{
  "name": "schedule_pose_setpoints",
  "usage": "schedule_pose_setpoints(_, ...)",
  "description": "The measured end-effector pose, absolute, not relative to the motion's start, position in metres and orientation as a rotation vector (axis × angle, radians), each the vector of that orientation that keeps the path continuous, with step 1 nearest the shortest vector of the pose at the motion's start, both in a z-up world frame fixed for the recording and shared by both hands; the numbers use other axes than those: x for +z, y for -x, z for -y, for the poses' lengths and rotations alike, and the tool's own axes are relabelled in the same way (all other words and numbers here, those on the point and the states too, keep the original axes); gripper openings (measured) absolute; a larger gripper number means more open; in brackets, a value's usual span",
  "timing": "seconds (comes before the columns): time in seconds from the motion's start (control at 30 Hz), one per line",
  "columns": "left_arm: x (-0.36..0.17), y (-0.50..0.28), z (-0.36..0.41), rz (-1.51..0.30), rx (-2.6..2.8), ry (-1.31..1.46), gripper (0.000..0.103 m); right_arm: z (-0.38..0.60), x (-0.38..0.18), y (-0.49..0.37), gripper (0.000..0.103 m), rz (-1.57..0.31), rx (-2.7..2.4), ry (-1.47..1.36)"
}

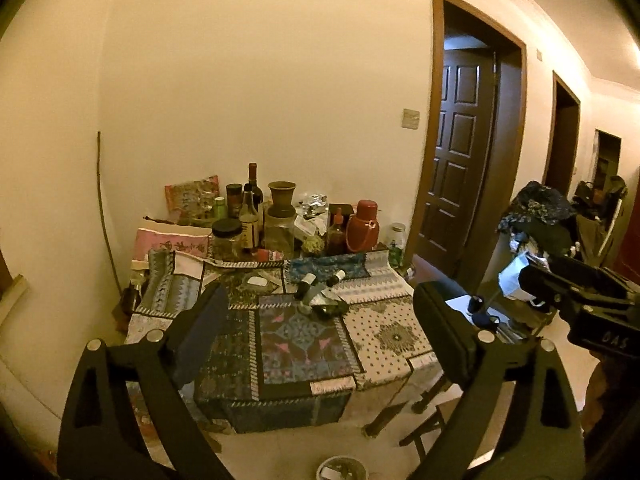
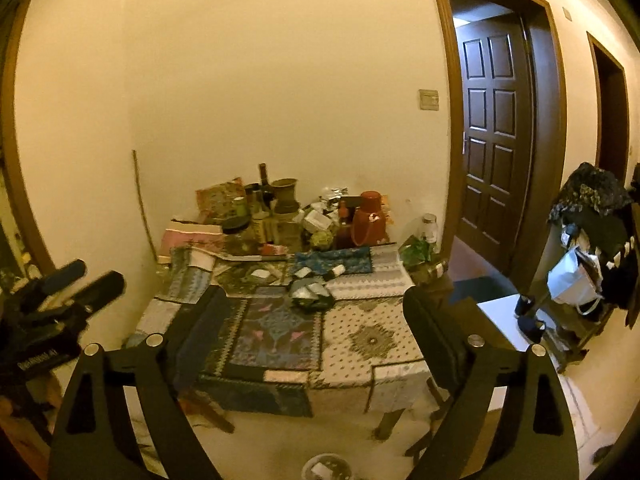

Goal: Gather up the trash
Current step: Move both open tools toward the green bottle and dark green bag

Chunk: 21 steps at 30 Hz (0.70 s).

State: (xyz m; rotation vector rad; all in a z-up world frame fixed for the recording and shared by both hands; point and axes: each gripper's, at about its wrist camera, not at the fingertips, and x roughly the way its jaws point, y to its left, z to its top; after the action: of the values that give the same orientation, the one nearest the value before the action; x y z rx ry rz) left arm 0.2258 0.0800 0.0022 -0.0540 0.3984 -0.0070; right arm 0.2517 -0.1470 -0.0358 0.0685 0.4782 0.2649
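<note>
Trash: crumpled dark wrapper pile (image 1: 322, 304) lies mid-bench on the patterned cloth, just past the dark centre panel. No clear long axis; it's a lump, spread roughly parallel to the near edge of the bench (image 1: 384, 376). Two small white-capped bottles (image 1: 320, 280) lie on their sides just behind it, caps toward the far right corner.

My left jaws (image 1: 320, 328): wide apart, nothing between them, touching nothing, hanging over the near edge. My right jaws (image 2: 316, 320): same, spread wide and empty, over the near edge.

Counts: one wrapper pile, two tipped bottles, one small white pad (image 1: 257, 281) toward the far left of the pile, one red flask (image 1: 363, 226) at the far right, one round bin (image 1: 342, 469) on the floor below the near edge.
</note>
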Motion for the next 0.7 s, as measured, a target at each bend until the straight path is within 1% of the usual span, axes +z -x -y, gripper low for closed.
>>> schedule_pose_setpoints(0.4,0.010,-0.349,-0.050,-0.423,0.102,0.101,0.094,0.180,-0.036,-0.368,0.088,-0.511,0.339,-0.025)
schedule_pose_setpoints(0.7,-0.005,-0.413,-0.035,-0.484,0.186,0.103,0.094,0.182,-0.052,-0.432,0.088,-0.552,0.442,0.014)
